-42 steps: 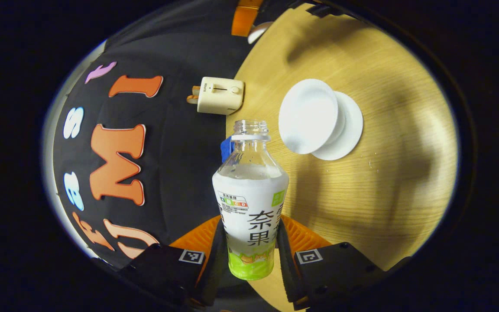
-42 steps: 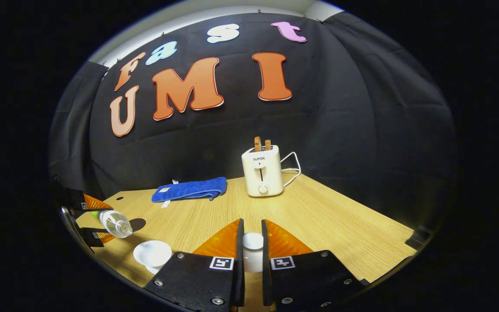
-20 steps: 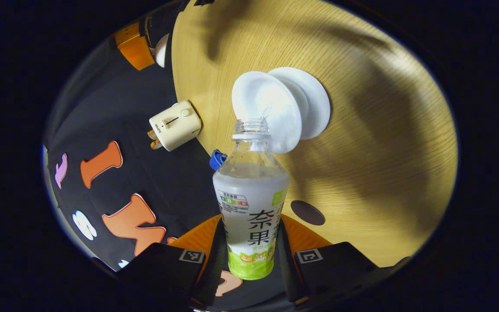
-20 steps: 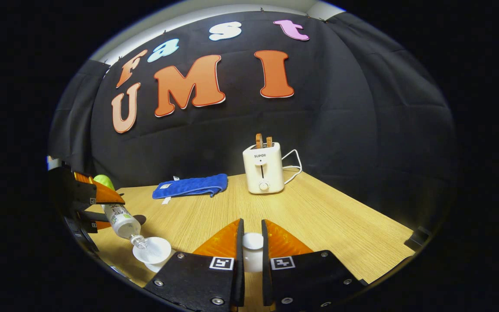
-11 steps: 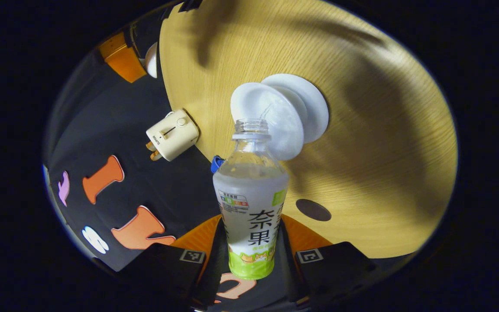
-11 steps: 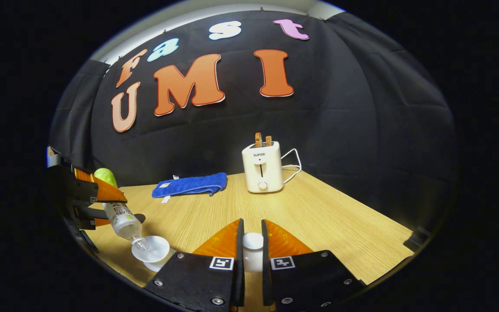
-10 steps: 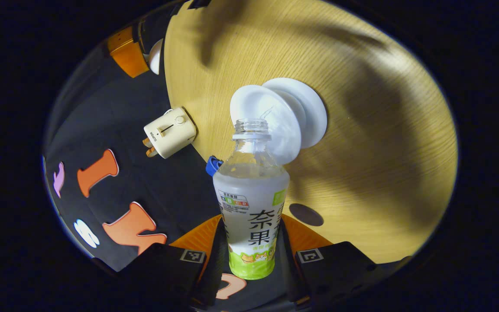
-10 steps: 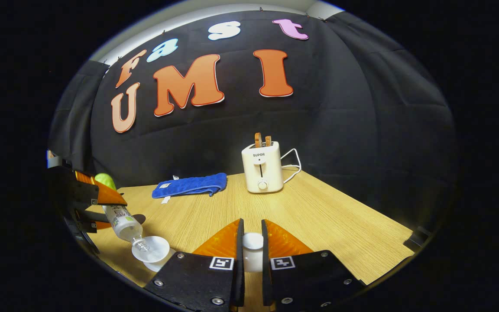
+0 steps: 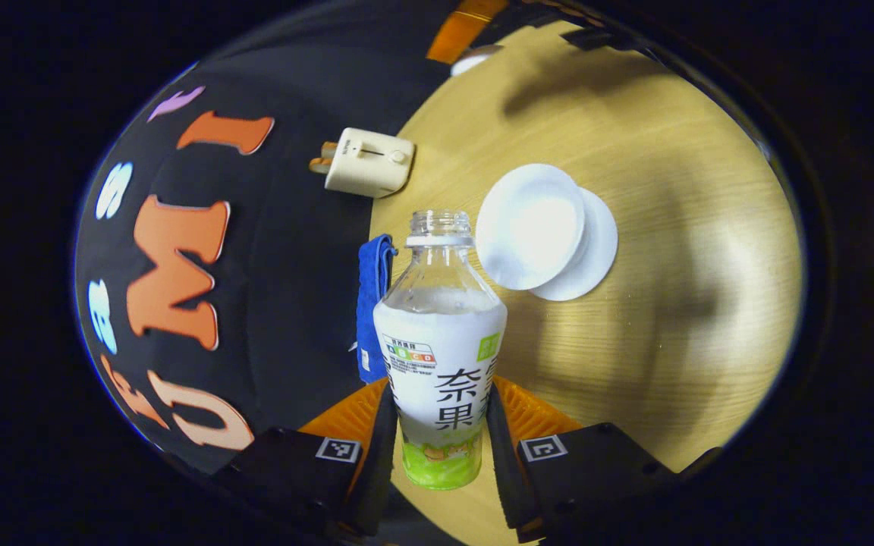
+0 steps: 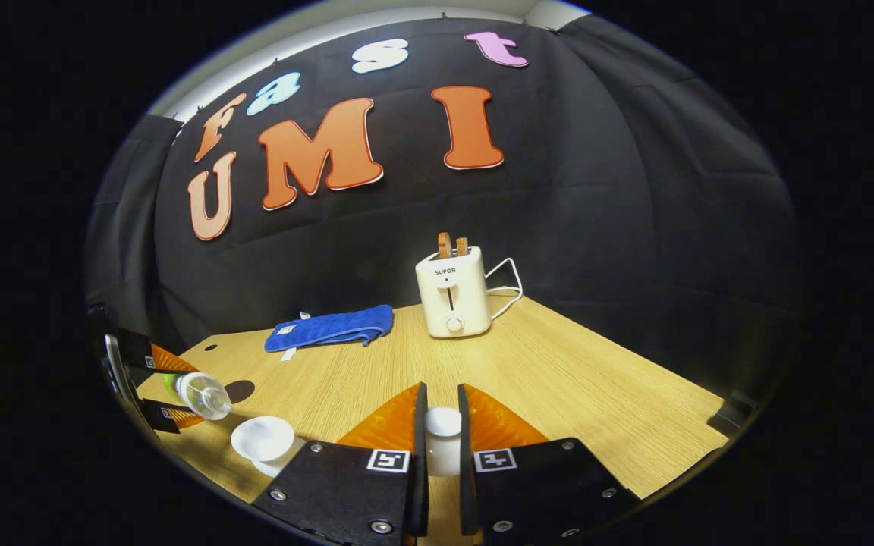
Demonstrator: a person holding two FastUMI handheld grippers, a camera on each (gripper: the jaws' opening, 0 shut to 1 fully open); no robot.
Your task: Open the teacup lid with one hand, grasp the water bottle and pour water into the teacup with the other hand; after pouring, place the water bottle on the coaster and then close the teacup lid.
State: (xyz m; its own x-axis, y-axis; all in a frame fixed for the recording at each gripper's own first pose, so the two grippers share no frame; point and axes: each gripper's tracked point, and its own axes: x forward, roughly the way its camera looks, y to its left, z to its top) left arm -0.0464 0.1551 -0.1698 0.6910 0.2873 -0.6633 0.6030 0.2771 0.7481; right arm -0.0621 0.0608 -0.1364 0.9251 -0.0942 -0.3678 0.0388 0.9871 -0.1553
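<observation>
- Here, left gripper [image 9: 441, 432] clamped on the uncapped water bottle [image 9: 438, 356], lying tilted in the air near the open teacup [image 9: 532, 226] on the wooden table [image 9: 680, 303].
- Right gripper [image 10: 441, 436] closed on the white teacup lid [image 10: 442, 440], above the table.
- Beyond: toaster [image 10: 452, 299], blue cloth [image 10: 331, 327].

On the bench [image 10: 573, 379], the cloth [image 10: 331, 327] lies left of the toaster [image 10: 452, 299], the teacup [image 10: 262, 438] well before it.
</observation>
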